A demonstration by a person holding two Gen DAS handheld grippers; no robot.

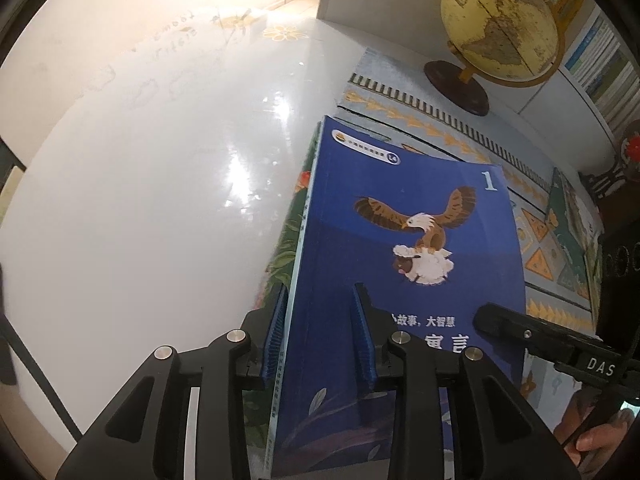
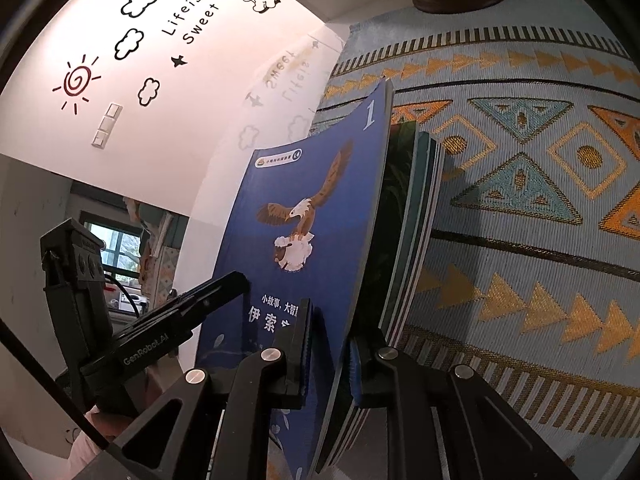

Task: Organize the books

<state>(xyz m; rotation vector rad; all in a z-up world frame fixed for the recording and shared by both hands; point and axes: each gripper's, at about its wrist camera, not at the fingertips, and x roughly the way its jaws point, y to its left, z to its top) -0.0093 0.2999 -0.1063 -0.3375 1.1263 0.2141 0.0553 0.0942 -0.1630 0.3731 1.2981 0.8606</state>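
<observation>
- Left wrist view: left gripper [image 1: 320, 332] clasps the blue eagle book [image 1: 408, 264] at its spine edge, near the globe [image 1: 500, 24].
- Right gripper [image 2: 330, 350] grasps the book's opposite edge, above the patterned cloth [image 2: 540, 208].

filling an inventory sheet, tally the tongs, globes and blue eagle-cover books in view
tongs: 2, left tongs and right tongs
globe: 1
blue eagle-cover book: 1
total: 4

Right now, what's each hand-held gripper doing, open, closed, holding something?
Left hand-held gripper: closed on the stack of books, at its left edge.
Right hand-held gripper: closed on the same stack's right edge.
</observation>
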